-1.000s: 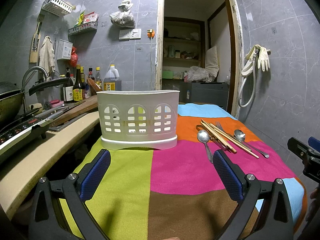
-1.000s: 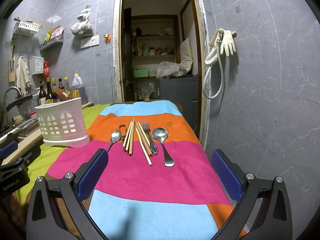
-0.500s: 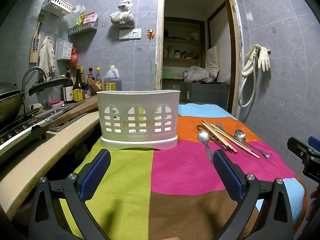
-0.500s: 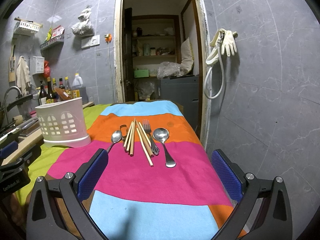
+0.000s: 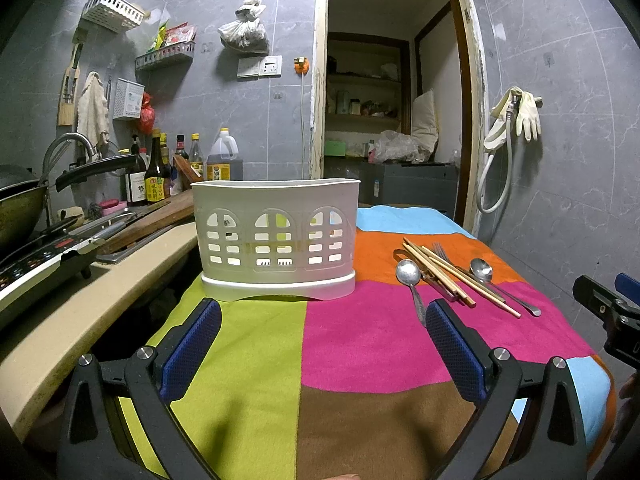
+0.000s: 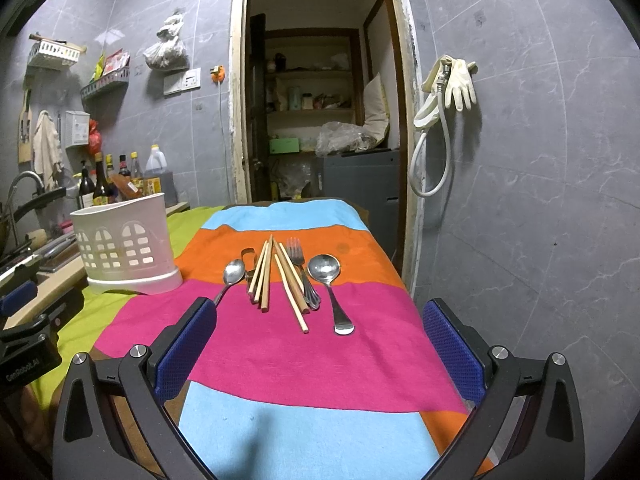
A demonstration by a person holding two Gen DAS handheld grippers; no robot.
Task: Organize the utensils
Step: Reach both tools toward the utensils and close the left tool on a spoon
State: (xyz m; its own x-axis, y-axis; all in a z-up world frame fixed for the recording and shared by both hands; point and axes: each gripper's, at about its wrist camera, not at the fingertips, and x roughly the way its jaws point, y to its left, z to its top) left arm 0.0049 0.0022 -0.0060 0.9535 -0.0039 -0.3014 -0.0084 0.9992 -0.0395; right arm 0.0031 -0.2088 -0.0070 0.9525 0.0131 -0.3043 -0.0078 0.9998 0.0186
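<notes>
Your left hand-held gripper (image 5: 322, 344) has its two blue, rough-textured pads wide apart with nothing between them; it hangs above the green and brown part of the cloth (image 5: 360, 340). Your right hand-held gripper (image 6: 320, 346) is also spread apart and empty, above the pink and light blue stripes. In the left wrist view only a black and blue corner of the right one shows at the right edge.

The utensils lie together on the orange and pink stripes of the surface. From left to right there is a small metal spoon (image 6: 233, 273), a bundle of wooden chopsticks (image 6: 262, 276), a fork (image 6: 298, 258) and a larger round spoon (image 6: 325, 269). The chopsticks cover most of the fork, so you see mainly its prongs. One more metal piece lies half hidden behind the chopsticks, and I cannot tell what it is.

The white plastic holder (image 5: 276, 236) stands upright on the green part, well apart from the utensils. It has a curved wall with arched holes. Through the holes its inside is hard to make out.
</notes>
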